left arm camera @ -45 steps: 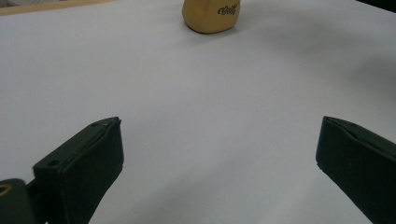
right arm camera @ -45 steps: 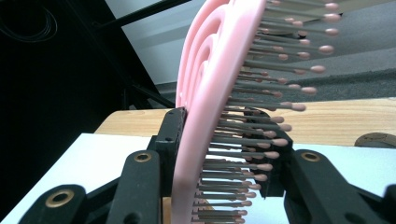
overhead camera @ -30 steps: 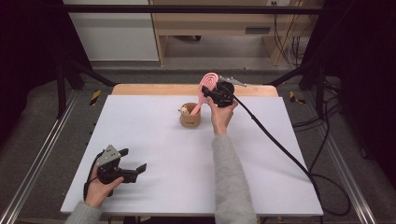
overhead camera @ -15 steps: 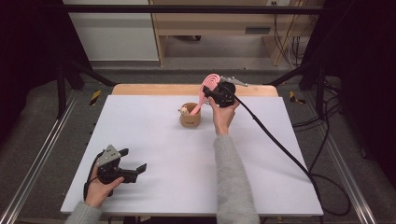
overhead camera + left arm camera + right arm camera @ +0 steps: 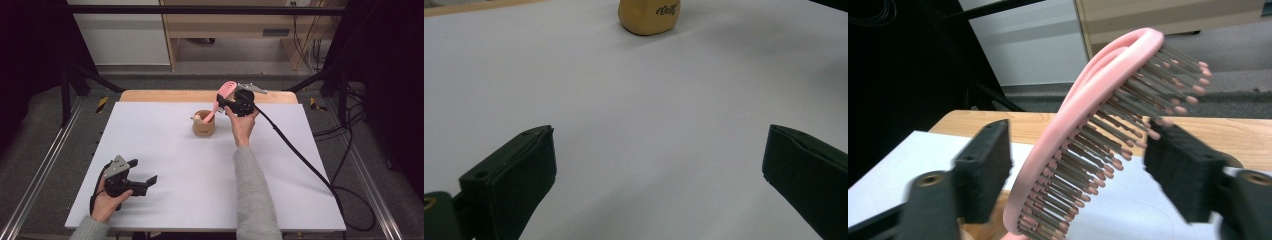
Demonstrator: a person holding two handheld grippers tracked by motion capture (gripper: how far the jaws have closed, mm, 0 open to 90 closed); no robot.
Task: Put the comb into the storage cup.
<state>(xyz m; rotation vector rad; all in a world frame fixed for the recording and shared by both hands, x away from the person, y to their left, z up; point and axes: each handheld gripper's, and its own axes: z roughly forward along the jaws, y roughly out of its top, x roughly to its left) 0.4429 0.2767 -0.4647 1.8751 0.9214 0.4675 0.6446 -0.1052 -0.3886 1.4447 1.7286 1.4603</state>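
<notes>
Right claw [image 5: 223,103]: I am seeing it held up at the far side of the surface [image 5: 175,165], just beside the cup, its jaws having just been opening. In the right gripper view they are standing apart on either side of the brush with a gap on each flank, so I am reading it as released, not clenching.
Hairbrush [image 5: 1088,145]: the pink brush is sitting between those parted jaws, tilted, its bristles facing the jaw on the right of that view. In the high view its lower end is resting in the cup and its looped head is leaning up and away toward the far edge.
Cup [image 5: 204,123]: a small tan holder is standing upright on the white surface, far of centre, just left of my right hand [image 5: 241,124]. In the left gripper view it is showing as a tan base with dark lettering at the top edge.
Left claw [image 5: 144,181]: it is resting low at the near left corner of the surface, well apart from the cup, jaws spread wide with nothing between them.
Surroundings: a black cable [image 5: 300,155] is trailing from the right claw across the surface and off its right side.
</notes>
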